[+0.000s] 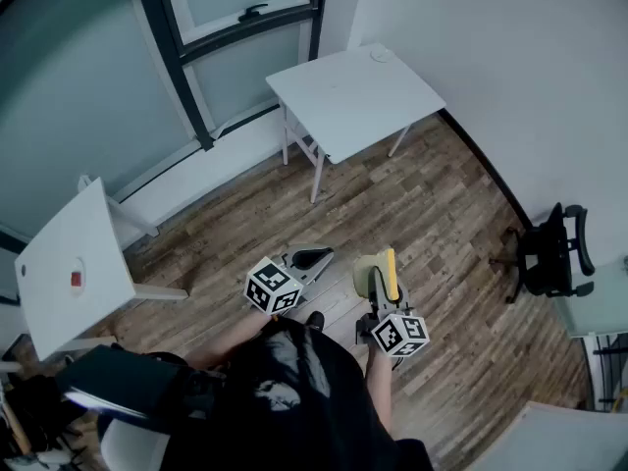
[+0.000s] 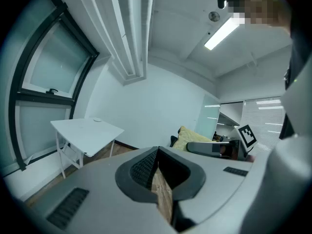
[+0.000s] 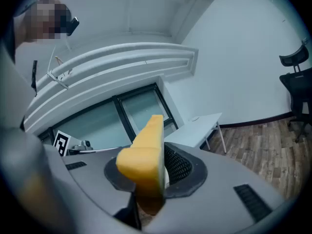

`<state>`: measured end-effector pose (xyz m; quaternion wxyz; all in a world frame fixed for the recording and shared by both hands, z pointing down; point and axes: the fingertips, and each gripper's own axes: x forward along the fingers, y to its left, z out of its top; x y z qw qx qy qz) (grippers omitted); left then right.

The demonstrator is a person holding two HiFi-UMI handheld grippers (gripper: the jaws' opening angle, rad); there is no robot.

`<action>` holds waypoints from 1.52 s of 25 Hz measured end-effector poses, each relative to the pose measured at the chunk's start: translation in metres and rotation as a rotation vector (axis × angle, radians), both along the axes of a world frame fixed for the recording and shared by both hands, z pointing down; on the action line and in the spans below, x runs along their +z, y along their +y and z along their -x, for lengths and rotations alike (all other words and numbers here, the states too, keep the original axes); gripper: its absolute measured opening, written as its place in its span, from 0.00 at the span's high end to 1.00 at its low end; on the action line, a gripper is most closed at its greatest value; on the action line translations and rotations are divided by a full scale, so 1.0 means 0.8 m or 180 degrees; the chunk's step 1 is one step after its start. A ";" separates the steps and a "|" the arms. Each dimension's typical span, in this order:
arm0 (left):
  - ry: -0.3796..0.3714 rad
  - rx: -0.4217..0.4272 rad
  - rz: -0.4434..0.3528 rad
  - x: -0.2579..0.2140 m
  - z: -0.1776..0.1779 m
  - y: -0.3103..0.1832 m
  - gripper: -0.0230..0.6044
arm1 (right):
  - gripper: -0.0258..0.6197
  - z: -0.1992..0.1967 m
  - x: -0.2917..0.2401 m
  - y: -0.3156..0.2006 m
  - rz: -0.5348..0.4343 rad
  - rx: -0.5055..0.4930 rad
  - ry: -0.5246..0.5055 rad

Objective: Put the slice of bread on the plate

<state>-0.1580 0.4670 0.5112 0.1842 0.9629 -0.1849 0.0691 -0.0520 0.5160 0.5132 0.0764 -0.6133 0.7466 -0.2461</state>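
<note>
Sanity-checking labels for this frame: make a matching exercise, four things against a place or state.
Things: 1 slice of bread; 2 left gripper; 3 office chair; 4 far white table.
States: A black, by the right wall; B shut, empty; C small round thing on top; D clamped in the right gripper.
Pairs: 1-D; 2-B; 3-A; 4-C.

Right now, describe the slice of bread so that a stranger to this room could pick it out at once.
Over the wooden floor, short of the white table ahead, a person holds out two grippers. The slice of bread stands on edge, clamped in the right gripper. It is the only yellow thing there; the left gripper is shut on nothing.
</note>
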 end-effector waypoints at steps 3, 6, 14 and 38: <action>0.0004 0.0006 -0.0005 0.002 -0.002 -0.003 0.96 | 0.81 -0.001 0.001 -0.003 -0.0002 0.0003 -0.0006; 0.0002 0.0010 0.0010 0.005 -0.006 -0.004 0.96 | 0.81 -0.006 0.003 -0.004 -0.0004 0.0009 -0.0031; 0.0008 0.0047 0.0071 0.014 -0.038 -0.005 0.96 | 0.81 -0.019 0.016 -0.002 0.0058 -0.0061 -0.0122; -0.0115 0.0137 0.0231 0.048 -0.162 -0.165 0.96 | 0.81 -0.106 0.079 -0.172 0.0429 -0.0490 -0.0621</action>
